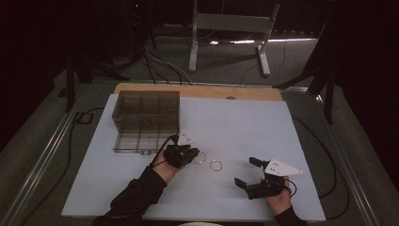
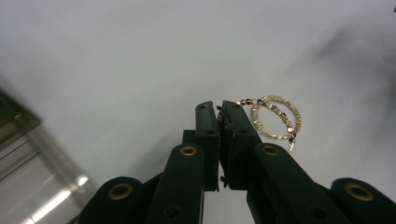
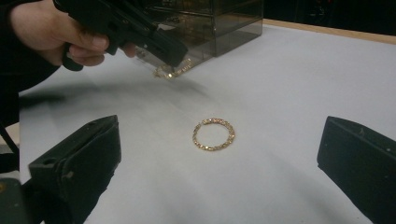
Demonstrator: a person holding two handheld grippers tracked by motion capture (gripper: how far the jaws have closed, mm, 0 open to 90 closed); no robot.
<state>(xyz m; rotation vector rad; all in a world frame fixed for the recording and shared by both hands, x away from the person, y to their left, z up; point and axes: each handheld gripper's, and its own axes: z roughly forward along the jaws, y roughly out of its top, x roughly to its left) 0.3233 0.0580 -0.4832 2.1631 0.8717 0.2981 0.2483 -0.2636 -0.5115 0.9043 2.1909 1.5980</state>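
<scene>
Left gripper: jaws closed, pinching a gold beaded bracelet by a thin stretch of its loop; it hangs just above the table, near the smoked clear-plastic drawer box.
Right gripper: jaws wide apart, nothing between them, resting low.
Second bracelet: a closed ring of small faceted, glinting beads, lying flat on the matte white table between the grippers.
Risk: the pinch looks slight, so the held bracelet may slip out or swing; it could snag the box edge. Whether a drawer stands open is unclear.
</scene>
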